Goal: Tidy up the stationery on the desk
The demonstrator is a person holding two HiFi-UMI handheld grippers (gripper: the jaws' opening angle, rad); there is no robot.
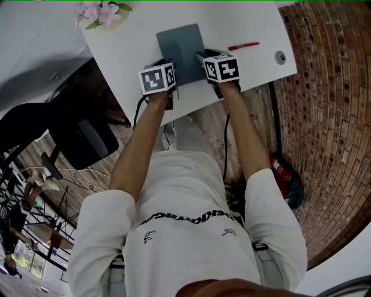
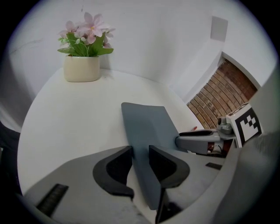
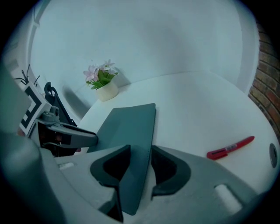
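A thin grey-blue notebook point(image 1: 181, 47) lies over the middle of the white desk point(image 1: 130, 49), its near edge toward me. My left gripper point(image 1: 171, 86) is shut on the near left part of the notebook point(image 2: 146, 124), which fills the gap between both pads. My right gripper point(image 1: 205, 59) is shut on the near right part of the notebook point(image 3: 129, 127). A red pen point(image 1: 243, 45) lies on the desk to the right of the notebook, apart from both grippers; the right gripper view shows the red pen point(image 3: 230, 147) at lower right.
A cream pot of pink flowers point(image 1: 101, 13) stands at the desk's far left corner. A round cable hole point(image 1: 280, 57) sits near the right edge. A dark chair point(image 1: 81, 139) is left of me, a brick wall point(image 1: 330, 87) and a red fire extinguisher point(image 1: 280, 168) to the right.
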